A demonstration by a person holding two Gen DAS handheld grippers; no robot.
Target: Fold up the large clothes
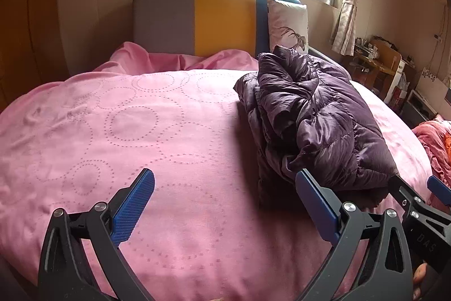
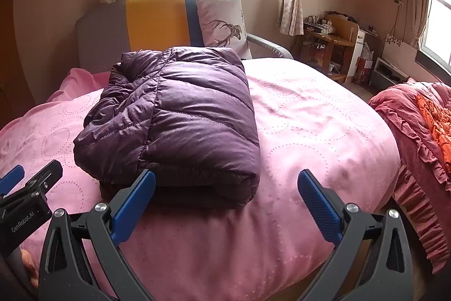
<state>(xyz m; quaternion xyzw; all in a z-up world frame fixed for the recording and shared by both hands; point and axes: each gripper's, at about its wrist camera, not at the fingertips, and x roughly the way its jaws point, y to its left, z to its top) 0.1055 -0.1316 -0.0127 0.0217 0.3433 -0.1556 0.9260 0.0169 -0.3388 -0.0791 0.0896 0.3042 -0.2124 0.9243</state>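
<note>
A dark purple quilted down jacket (image 2: 174,114) lies folded into a thick rectangular bundle on the pink bed cover (image 2: 310,114). In the left wrist view the jacket (image 1: 318,117) sits to the right, its looser folds facing me. My left gripper (image 1: 225,188) stands open over bare cover, its right finger close to the jacket's near edge. My right gripper (image 2: 227,188) is open too, just in front of the bundle's near right corner, holding nothing. Each gripper shows at the edge of the other's view: the right gripper (image 1: 417,196), the left gripper (image 2: 31,182).
The bed has a grey, yellow and blue headboard (image 2: 152,19) with a deer-print pillow (image 2: 222,24) against it. A red ruffled blanket (image 2: 417,131) lies off the bed's right side. A cluttered wooden desk (image 2: 332,44) stands by the far wall under curtained windows.
</note>
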